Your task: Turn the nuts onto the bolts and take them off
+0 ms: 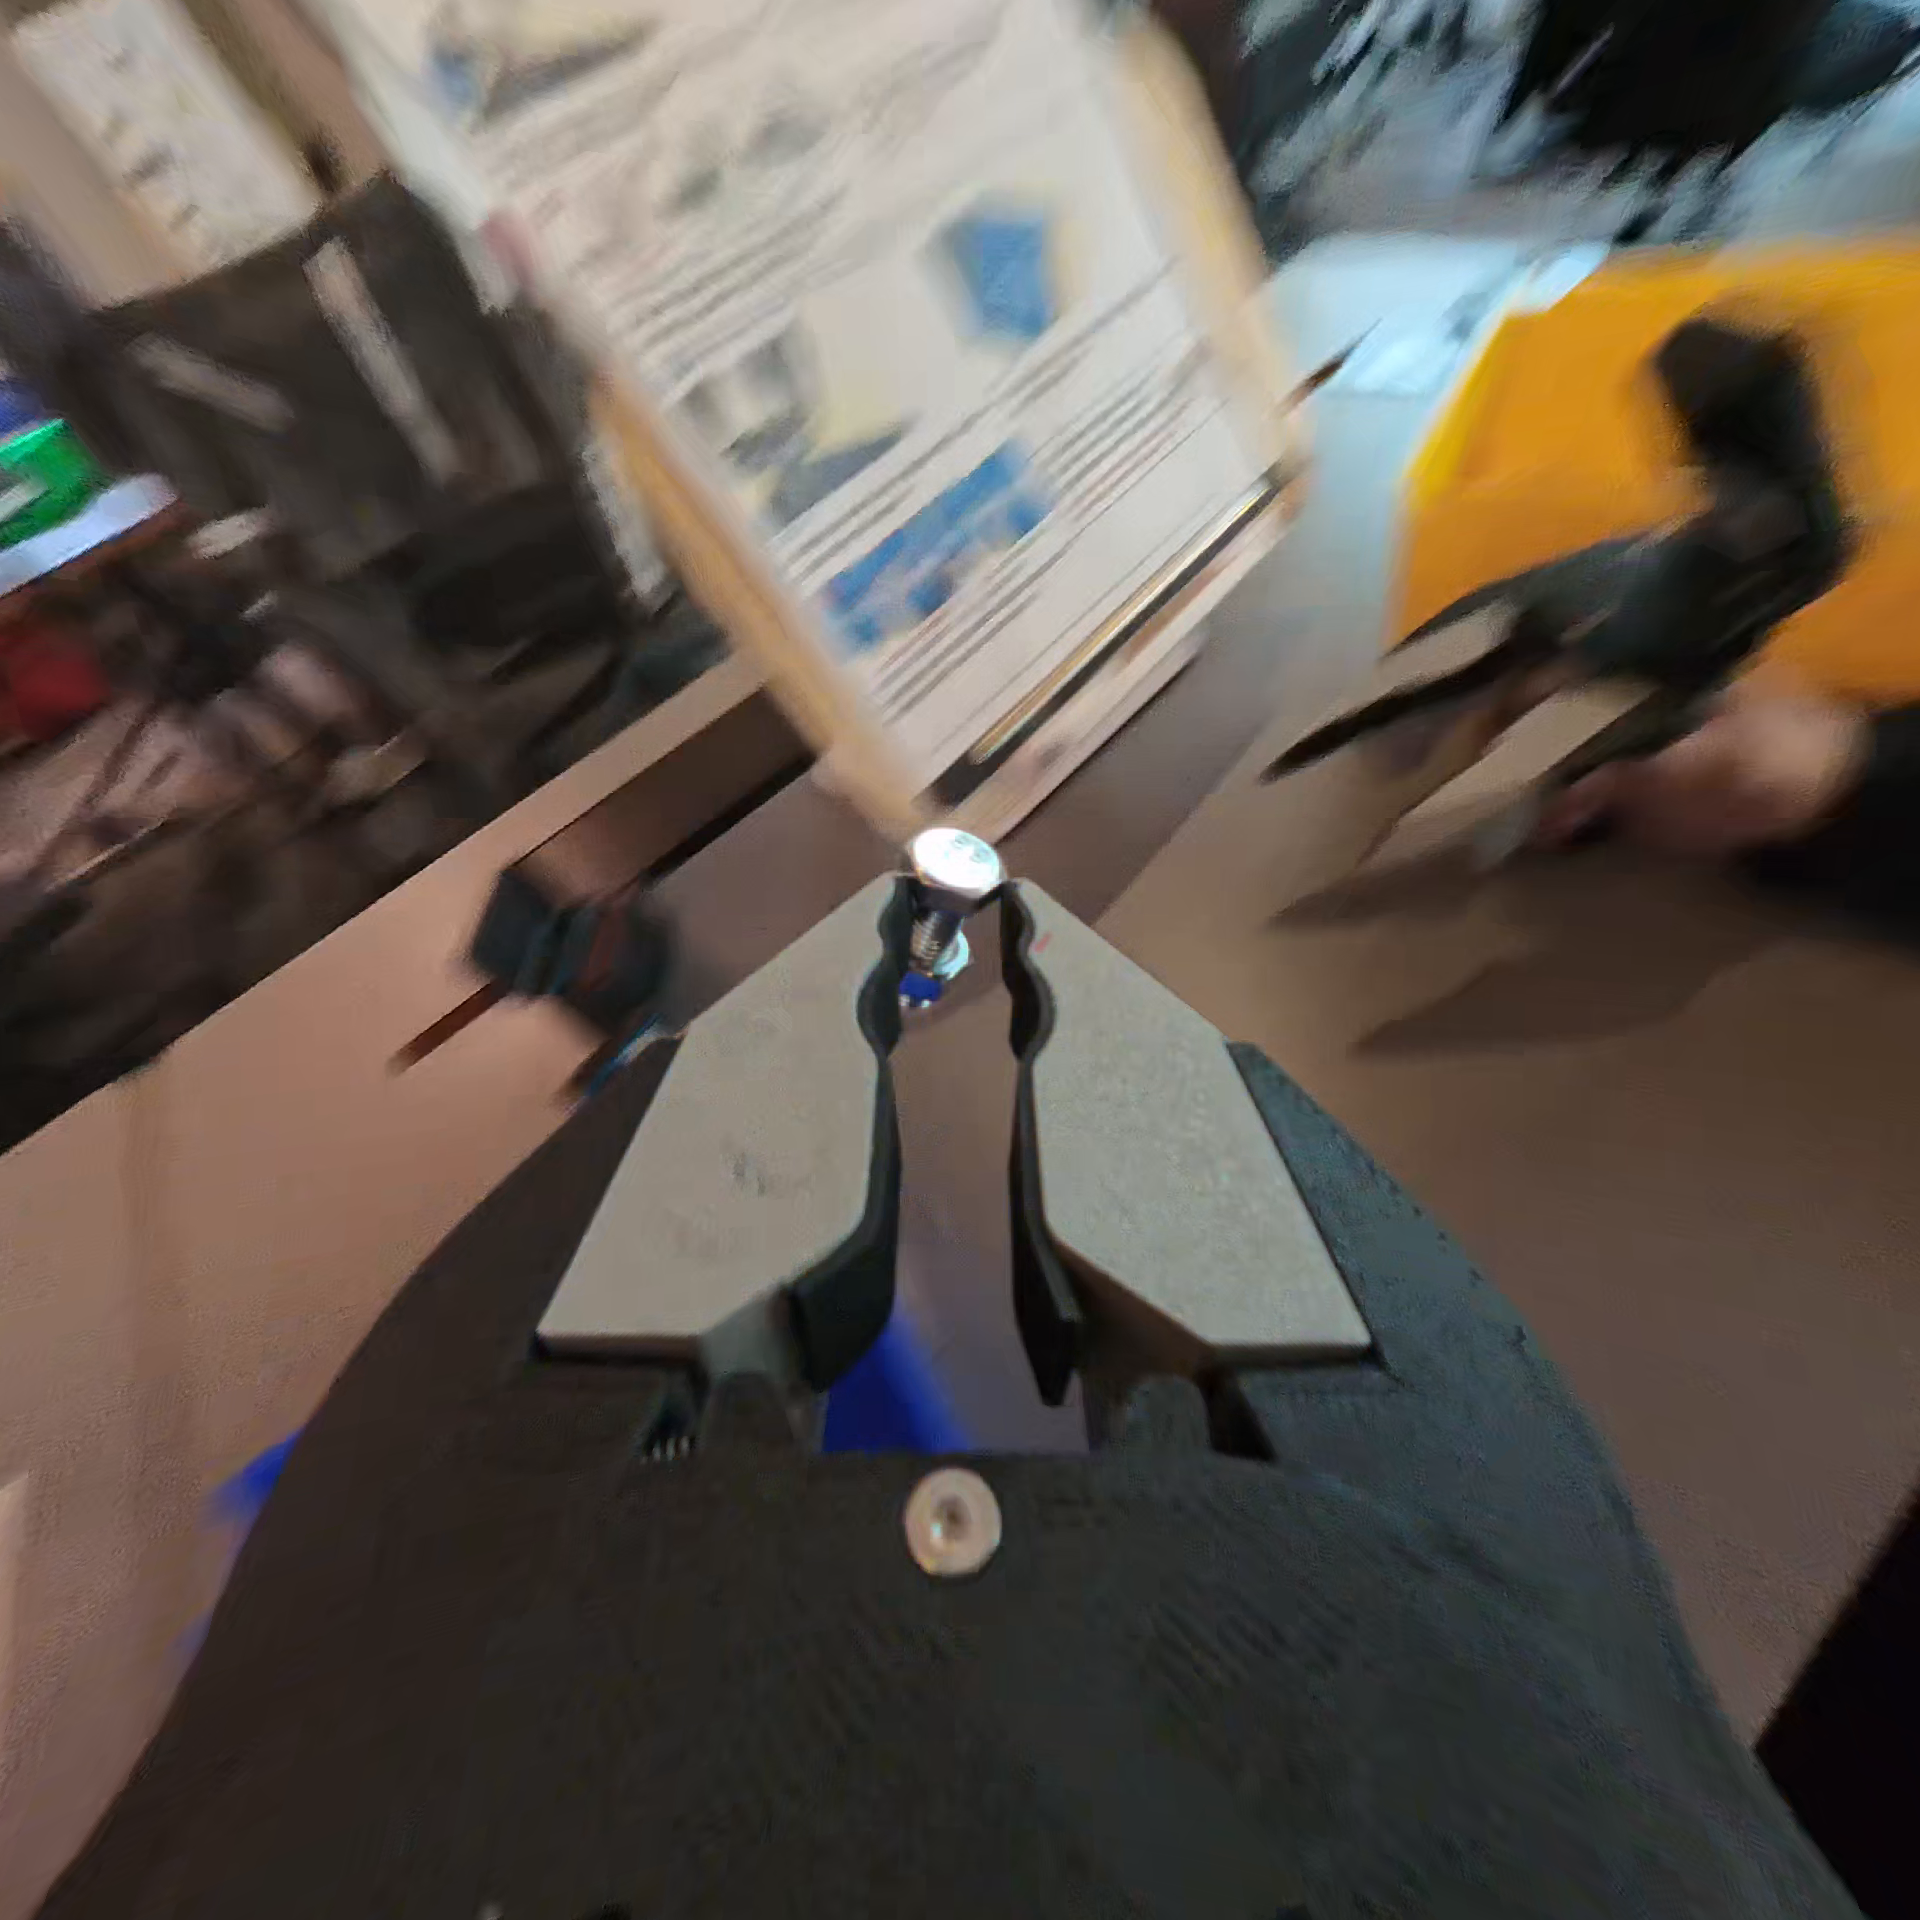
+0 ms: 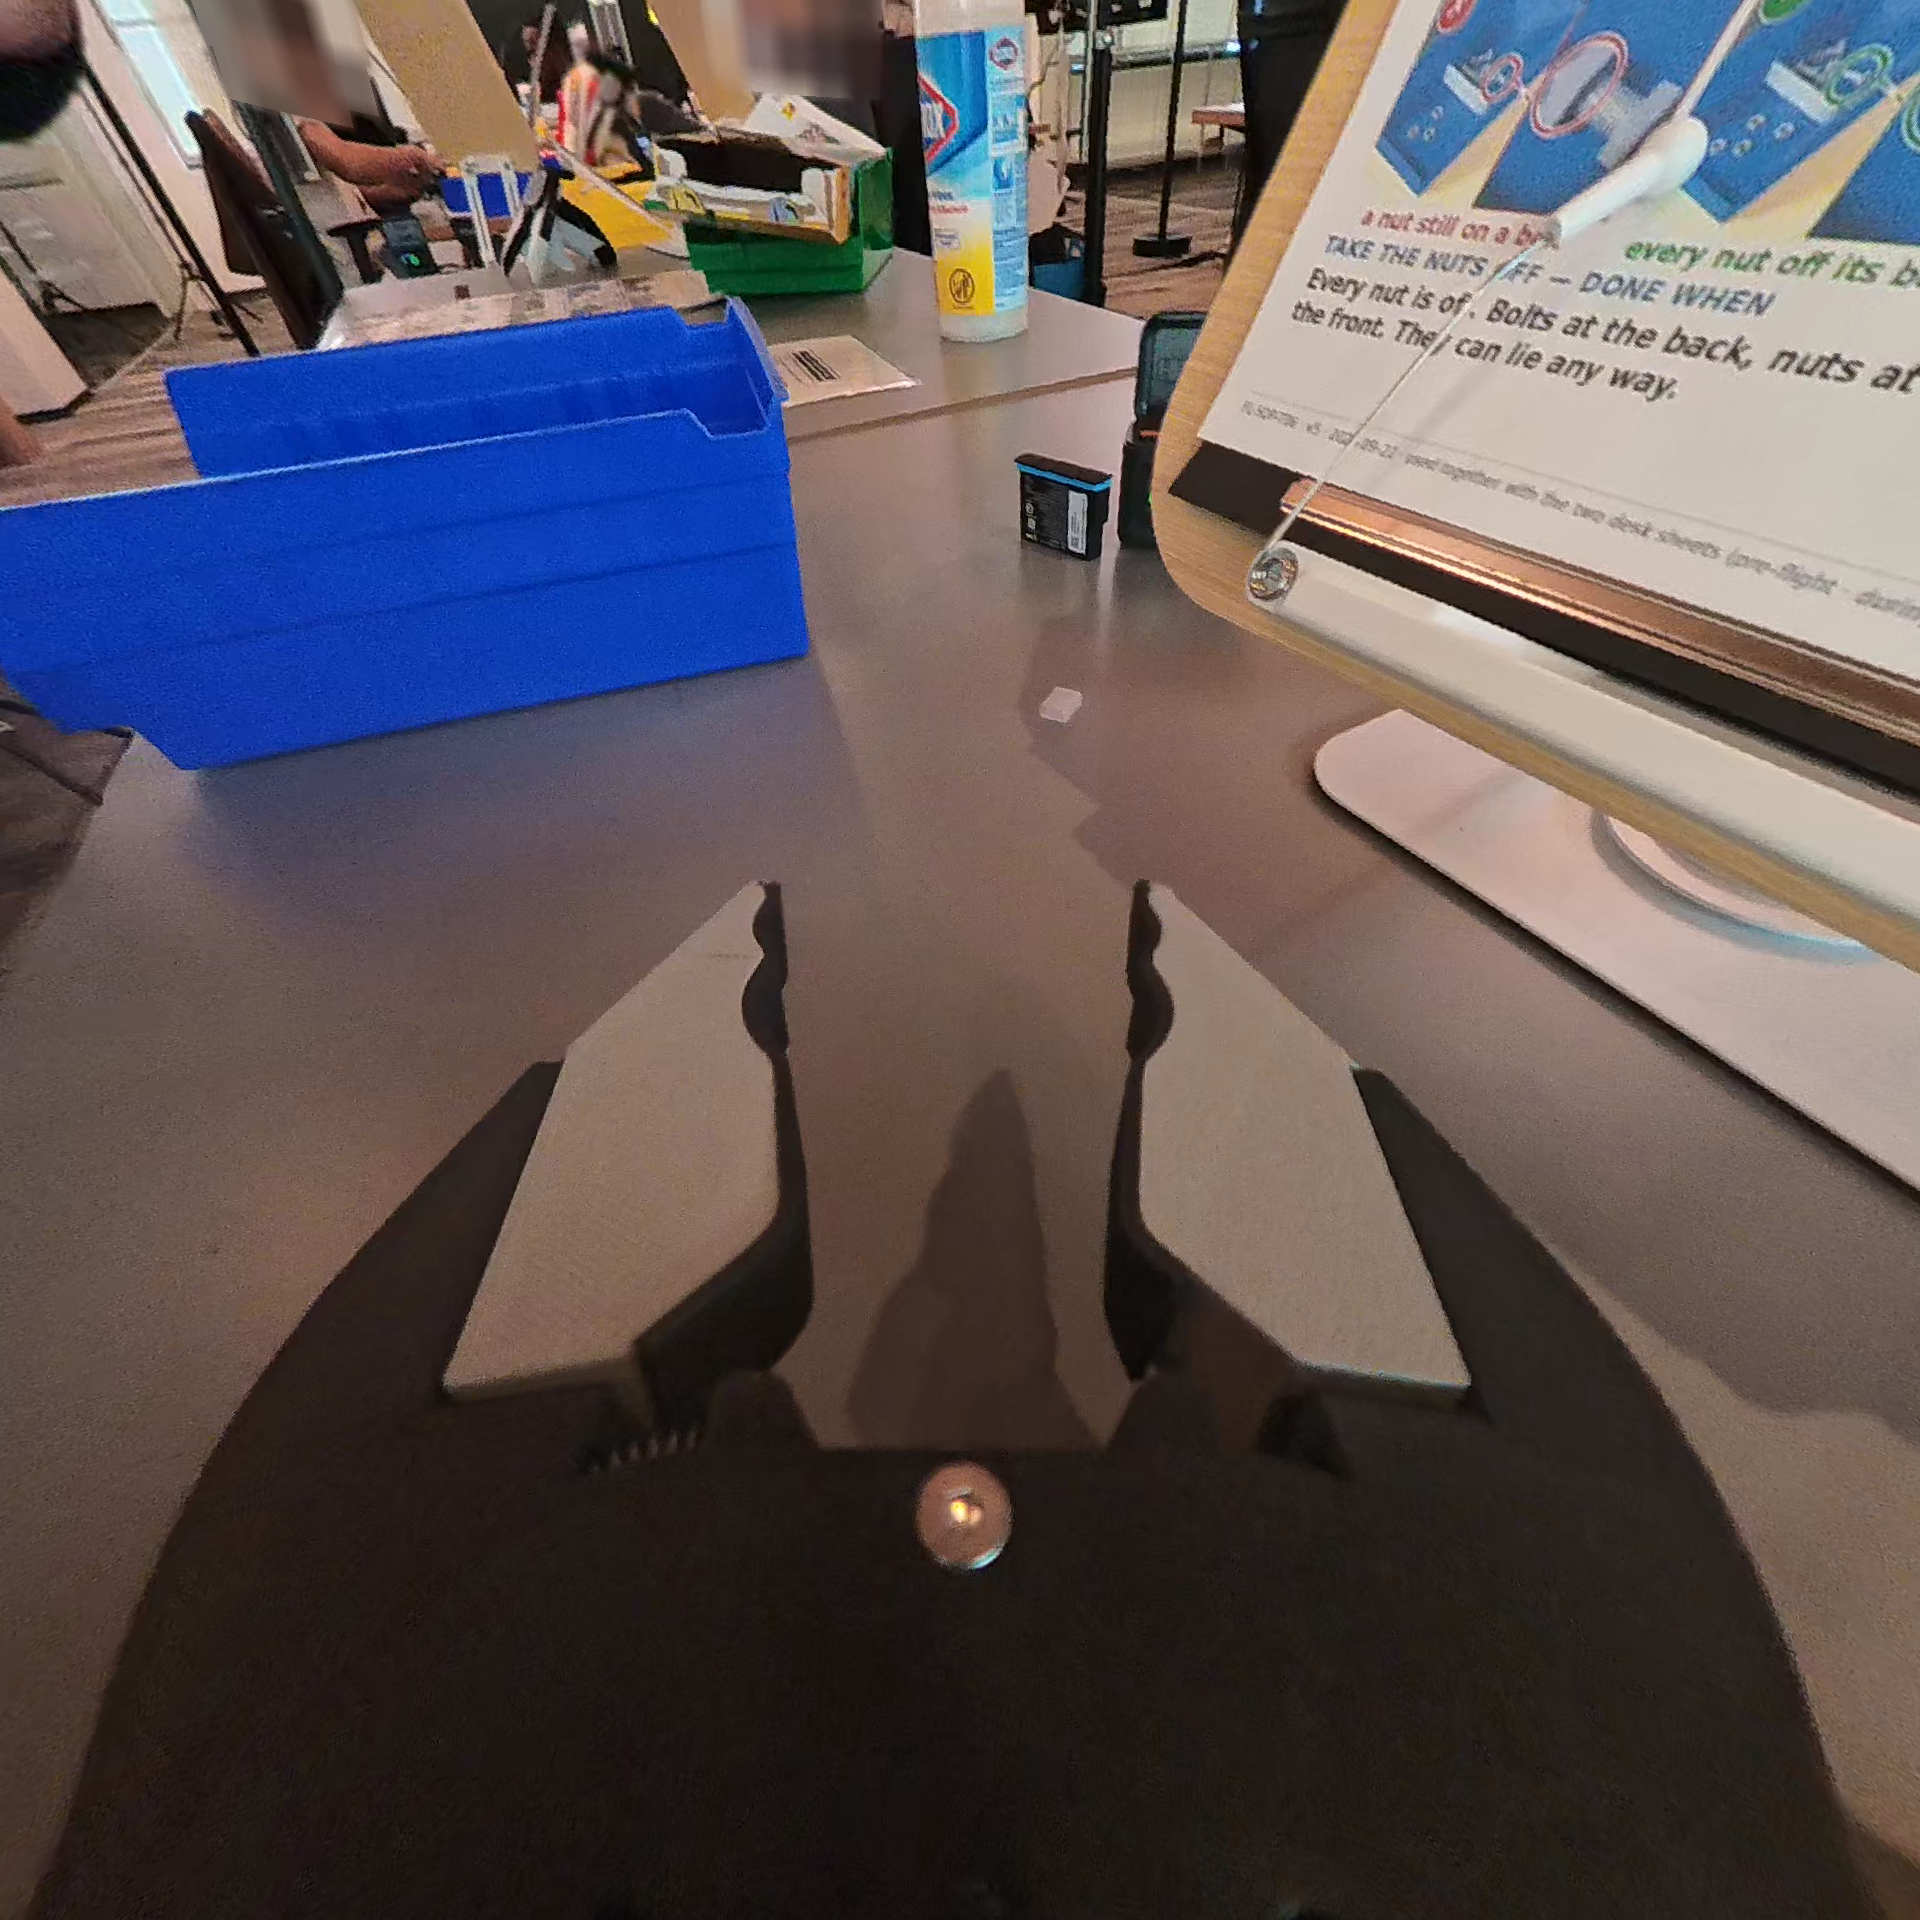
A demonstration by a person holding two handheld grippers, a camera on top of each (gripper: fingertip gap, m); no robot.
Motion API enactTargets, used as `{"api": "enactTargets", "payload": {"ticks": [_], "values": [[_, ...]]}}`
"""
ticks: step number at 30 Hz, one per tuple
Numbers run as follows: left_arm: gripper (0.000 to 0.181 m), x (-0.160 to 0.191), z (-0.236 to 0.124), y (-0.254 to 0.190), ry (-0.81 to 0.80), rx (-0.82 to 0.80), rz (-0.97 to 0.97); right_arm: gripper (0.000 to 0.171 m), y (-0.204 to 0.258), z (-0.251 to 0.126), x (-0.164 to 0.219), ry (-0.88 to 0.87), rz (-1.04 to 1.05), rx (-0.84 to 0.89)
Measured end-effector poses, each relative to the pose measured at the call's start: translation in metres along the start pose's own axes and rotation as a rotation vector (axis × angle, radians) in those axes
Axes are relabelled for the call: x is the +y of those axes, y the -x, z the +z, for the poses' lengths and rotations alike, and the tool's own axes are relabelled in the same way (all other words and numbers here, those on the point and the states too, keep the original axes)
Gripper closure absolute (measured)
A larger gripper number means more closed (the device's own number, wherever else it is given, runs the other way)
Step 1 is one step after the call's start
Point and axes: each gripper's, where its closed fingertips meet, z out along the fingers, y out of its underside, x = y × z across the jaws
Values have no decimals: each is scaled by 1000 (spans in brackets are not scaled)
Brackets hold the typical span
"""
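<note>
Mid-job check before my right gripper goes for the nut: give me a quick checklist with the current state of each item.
1. Left gripper shut on the bolt: ok.
2. Nut on the bolt's thread: ok, appears partly down the shank.
3. Right gripper open and empty: ok.
4. Table ahead of the right jaws free of obstacles: ok.
5. Left view sharp enough to aim: not ok, blurred.
6. Blue bin contents: cannot tell.

On the table (image 2: 520,935), the bin (image 2: 416,582) stands toward the far left edge. The instruction board (image 2: 1558,416) on its stand stands at the right edge. Between them, nearer the board, a small battery (image 2: 1062,507) stands upright, a tiny chip (image 2: 1060,703) lying before it. A bottle (image 2: 977,177) stands on the next table behind.
</note>
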Motion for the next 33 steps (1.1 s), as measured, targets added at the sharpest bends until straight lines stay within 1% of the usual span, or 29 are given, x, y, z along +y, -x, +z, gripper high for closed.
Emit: {"api": "enactTargets", "payload": {"ticks": [2,3,6,9,12,14,18,21,23,26,30,33], "values": [[167,-24,27,-60,-157,154,-52,105,2,-2,1,3,-17,-4],[167,-29,44,-83,-204,199,-72,105,3,-4,2,5,-33,-4],[167,-20,102,-125,-250,252,-114,105,-4,-11,2,1,-62,30],[167,-12,140,-145,-312,369,-191,105,-13,-17,0,-17,-58,61],[167,2,171,-140,-289,409,-273,104,-14,-18,-3,-31,-34,49],[167,8,185,-140,-291,457,-301,105,-17,-15,-1,-22,-29,46],[167,19,200,-142,-297,453,-228,106,-25,-6,-3,-24,-19,35],[167,15,196,-139,-332,511,-328,106,-30,-2,-6,-37,-40,38],[167,15,191,-131,-363,506,-382,104,-35,-1,-9,-53,-52,51],[167,21,189,-124,-343,490,-442,104,-34,1,-9,-53,-32,32],[167,11,182,-129,-375,547,-500,110,-32,0,-12,-76,-6,20],[167,10,181,-136,-377,552,-482,110,-28,-2,-15,-97,4,1]]}}
